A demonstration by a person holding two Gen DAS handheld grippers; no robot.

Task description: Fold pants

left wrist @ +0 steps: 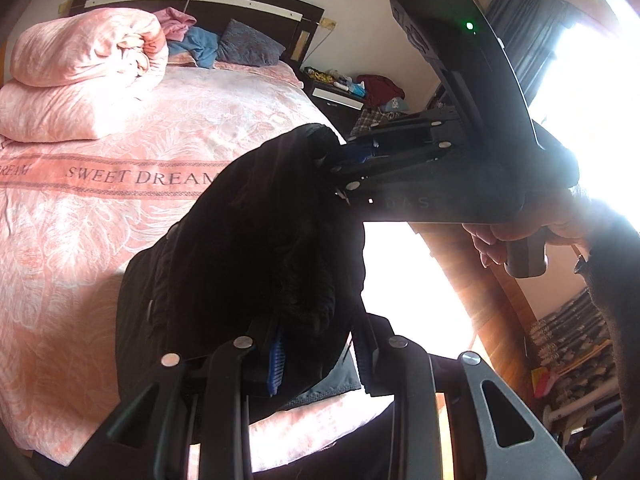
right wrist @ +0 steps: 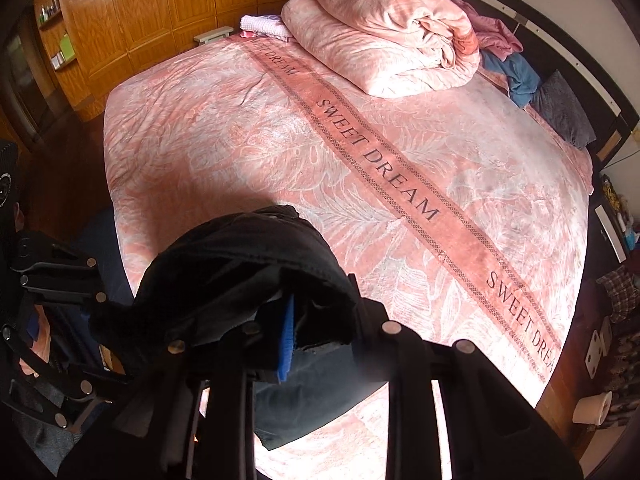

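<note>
Dark pants point(left wrist: 260, 240) hang bunched in the air above the pink bed point(left wrist: 80, 220), held from two sides. My left gripper point(left wrist: 320, 344) at the bottom of the left wrist view is shut on one part of the cloth, with fabric packed between its blue pad and the other finger. My right gripper point(left wrist: 336, 160) comes in from the upper right, a hand point(left wrist: 520, 232) on its handle, and bites the top of the bundle. In the right wrist view the pants point(right wrist: 240, 256) drape over my right gripper point(right wrist: 320, 320), which is shut on them. The left gripper point(right wrist: 100, 300) sits at the left edge.
The bedspread point(right wrist: 240, 140) lies flat, with a folded pink quilt point(right wrist: 384, 40) and pillows near the headboard point(left wrist: 200, 0). A cluttered nightstand point(left wrist: 340, 92) stands beside the bed, a wooden wardrobe point(right wrist: 140, 12) beyond its far side. A bright window point(left wrist: 592, 80) glares at the right.
</note>
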